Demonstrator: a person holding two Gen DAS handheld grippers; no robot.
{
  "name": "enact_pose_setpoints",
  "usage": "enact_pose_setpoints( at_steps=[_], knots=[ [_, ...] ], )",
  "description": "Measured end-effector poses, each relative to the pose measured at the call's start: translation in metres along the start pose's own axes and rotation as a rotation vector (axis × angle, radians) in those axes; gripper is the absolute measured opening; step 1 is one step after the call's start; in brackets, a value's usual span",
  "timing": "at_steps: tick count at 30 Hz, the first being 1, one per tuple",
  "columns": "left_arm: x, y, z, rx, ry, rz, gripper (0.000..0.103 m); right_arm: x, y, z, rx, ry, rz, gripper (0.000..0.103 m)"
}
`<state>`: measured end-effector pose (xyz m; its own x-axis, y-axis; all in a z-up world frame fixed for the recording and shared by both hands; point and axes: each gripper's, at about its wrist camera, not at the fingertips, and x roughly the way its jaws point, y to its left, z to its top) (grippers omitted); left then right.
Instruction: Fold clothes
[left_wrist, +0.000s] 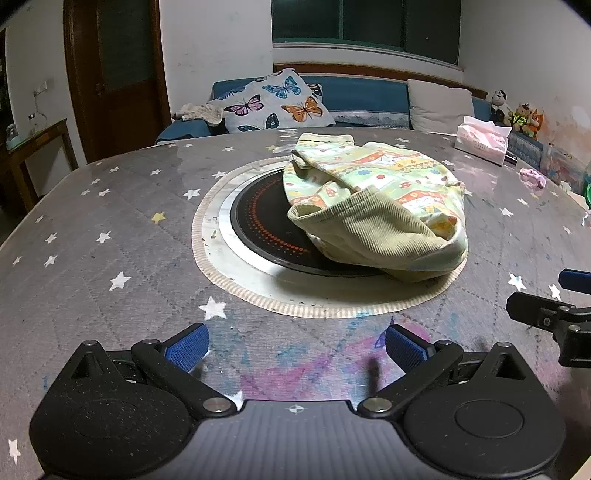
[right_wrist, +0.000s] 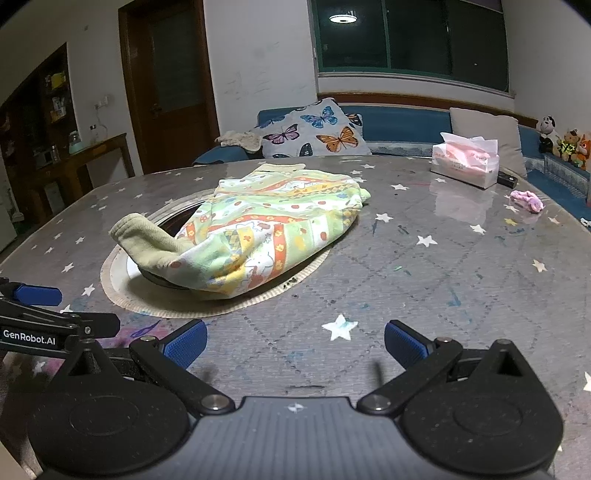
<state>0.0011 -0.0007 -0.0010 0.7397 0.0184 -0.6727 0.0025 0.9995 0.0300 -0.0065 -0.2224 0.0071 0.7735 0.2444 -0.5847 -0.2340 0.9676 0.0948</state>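
A small patterned green-and-yellow child's garment (left_wrist: 380, 206) lies crumpled on the round table, partly over the black cooktop (left_wrist: 258, 221) set in its middle; its ribbed olive cuff faces the near side. It also shows in the right wrist view (right_wrist: 266, 229). My left gripper (left_wrist: 295, 347) is open and empty, low over the table, short of the garment. My right gripper (right_wrist: 295, 343) is open and empty, to the near right of the garment. The right gripper's side shows at the left wrist view's right edge (left_wrist: 554, 317).
The table (right_wrist: 424, 280) has a grey star-print cover under clear film. A tissue box (right_wrist: 465, 162) and a small pink cloth (right_wrist: 526, 201) lie at the far right. A blue sofa with a butterfly pillow (right_wrist: 314, 133) stands behind the table.
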Motion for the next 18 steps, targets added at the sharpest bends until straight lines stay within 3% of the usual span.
enact_pose_setpoints(
  at_steps=[18],
  knots=[
    [0.0088,0.0024,0.0034,-0.006,0.034,-0.014,0.103,0.008,0.0013,0.0003,0.001,0.025,0.014,0.103]
  ],
)
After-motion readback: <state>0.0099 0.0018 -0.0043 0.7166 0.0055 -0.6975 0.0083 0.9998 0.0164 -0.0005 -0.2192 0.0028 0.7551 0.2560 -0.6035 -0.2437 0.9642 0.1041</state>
